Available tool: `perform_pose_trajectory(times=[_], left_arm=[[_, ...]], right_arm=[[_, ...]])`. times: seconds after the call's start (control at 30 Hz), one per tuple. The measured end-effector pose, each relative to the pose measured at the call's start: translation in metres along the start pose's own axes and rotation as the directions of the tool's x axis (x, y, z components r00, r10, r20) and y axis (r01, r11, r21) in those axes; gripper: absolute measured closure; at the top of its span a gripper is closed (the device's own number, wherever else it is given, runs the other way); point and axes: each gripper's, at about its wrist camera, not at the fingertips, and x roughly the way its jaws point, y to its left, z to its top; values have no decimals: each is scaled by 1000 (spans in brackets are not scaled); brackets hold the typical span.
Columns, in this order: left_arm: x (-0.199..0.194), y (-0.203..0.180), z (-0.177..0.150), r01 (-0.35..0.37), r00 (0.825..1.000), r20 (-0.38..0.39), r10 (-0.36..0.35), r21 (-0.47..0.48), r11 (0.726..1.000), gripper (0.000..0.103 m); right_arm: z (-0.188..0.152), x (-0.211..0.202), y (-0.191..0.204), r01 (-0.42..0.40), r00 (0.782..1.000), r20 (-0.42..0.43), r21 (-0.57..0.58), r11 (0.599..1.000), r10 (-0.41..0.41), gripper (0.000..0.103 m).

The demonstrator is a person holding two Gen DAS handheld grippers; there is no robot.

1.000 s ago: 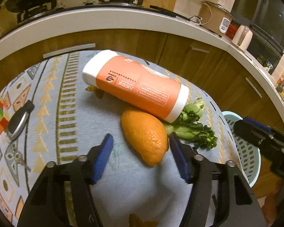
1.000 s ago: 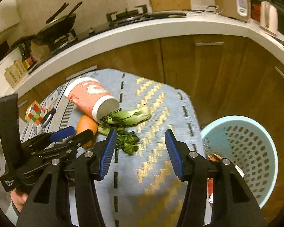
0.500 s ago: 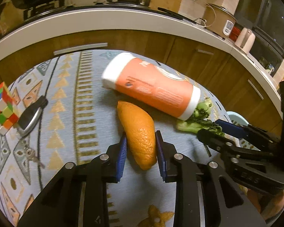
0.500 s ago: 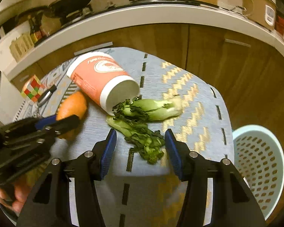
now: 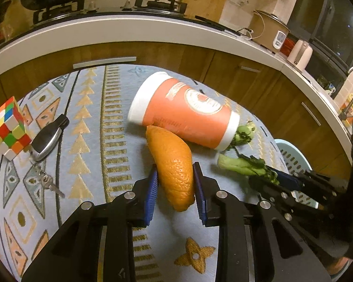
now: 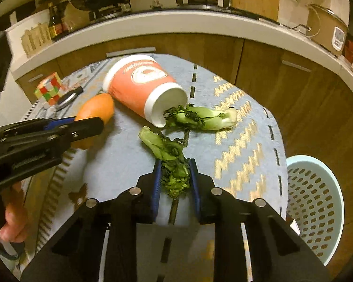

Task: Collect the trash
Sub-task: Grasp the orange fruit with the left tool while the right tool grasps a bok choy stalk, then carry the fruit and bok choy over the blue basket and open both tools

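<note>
Your left gripper (image 5: 175,188) is clamped on the orange peel (image 5: 173,164) beside the cup (image 5: 183,115); your right gripper (image 6: 175,181) pinches the wilted greens (image 6: 169,155) below the cup's mouth. Lift both straight up before swinging toward the basket (image 6: 317,202), keeping the limp leaves from snagging.

Cup (image 5: 183,115) behind peel (image 5: 174,166)
</note>
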Motion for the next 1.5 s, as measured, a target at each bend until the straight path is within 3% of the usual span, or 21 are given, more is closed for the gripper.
perform_pose_trajectory(times=[0.3, 0.73, 1.13, 1.4, 1.5], left_arm=[[-25, -29, -4, 55, 997, 43, -57, 60, 997, 76], [-35, -118, 6, 149, 984, 61, -167, 228, 962, 76], [-1, -201, -3, 250, 966, -27, -256, 340, 907, 76], [30, -243, -15, 321, 947, -138, -290, 391, 863, 75], [41, -251, -17, 328, 944, -164, -285, 394, 858, 73]], right_arm=[[-13, -56, -17, 24, 996, 83, 62, 998, -29, 84], [-29, -138, -90, 200, 952, 188, 218, 955, -242, 84], [-62, -145, -155, 282, 933, 115, 349, 893, -340, 84], [-87, -134, -190, 297, 934, 52, 436, 850, -353, 83], [-95, -127, -200, 291, 939, 31, 461, 838, -343, 83]])
